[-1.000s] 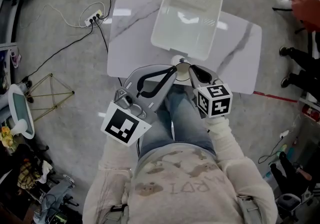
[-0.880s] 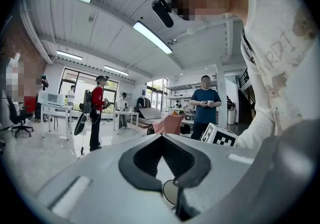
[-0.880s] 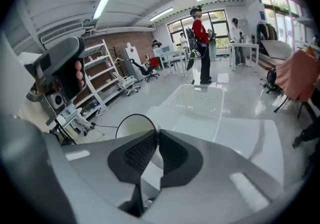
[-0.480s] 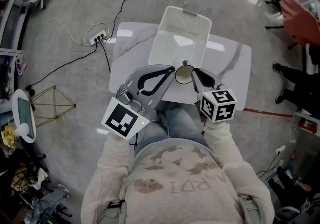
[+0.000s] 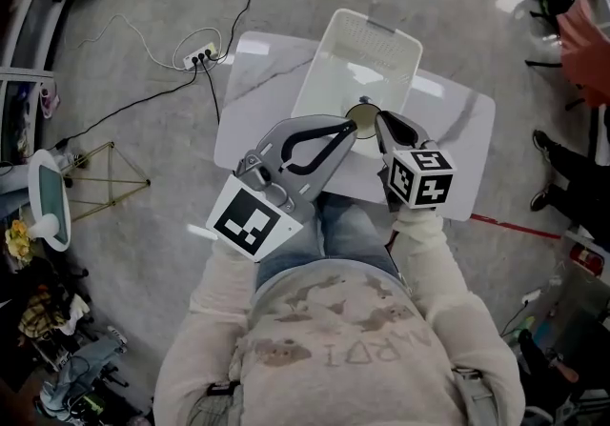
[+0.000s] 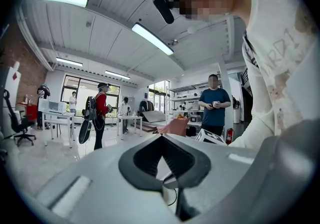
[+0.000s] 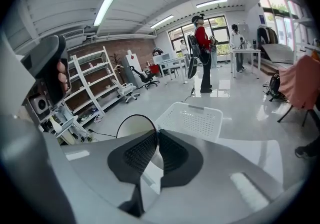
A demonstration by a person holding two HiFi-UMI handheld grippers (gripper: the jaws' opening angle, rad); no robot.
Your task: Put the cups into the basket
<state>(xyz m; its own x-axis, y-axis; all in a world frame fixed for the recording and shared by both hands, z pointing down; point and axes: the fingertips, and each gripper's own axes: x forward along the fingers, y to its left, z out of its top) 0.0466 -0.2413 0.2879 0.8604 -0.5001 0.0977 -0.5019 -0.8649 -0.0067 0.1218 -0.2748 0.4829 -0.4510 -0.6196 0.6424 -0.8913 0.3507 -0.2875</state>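
Note:
A pale cup [image 5: 362, 113] with a dark rim hangs at the near rim of the white perforated basket [image 5: 367, 57], which stands on the white marble table [image 5: 253, 95]. My right gripper [image 5: 378, 118] is shut on the cup's wall. In the right gripper view the cup [image 7: 131, 128] shows just left of the pinched jaws of the right gripper [image 7: 155, 135], with the basket [image 7: 192, 120] beyond. My left gripper [image 5: 353, 125] is shut, its tips close beside the cup on the left. The left gripper [image 6: 161, 137] points out into the room.
A power strip [image 5: 202, 57] and cables lie on the floor left of the table. Red fabric [image 5: 583, 19] hangs at the far right. Shelves [image 7: 85, 85] stand to the left. A person in blue [image 6: 214, 105] and others stand in the room.
Both grippers have moved forward over the table. The cup held by the right gripper now hangs at the basket's near rim instead of by the table's front edge.

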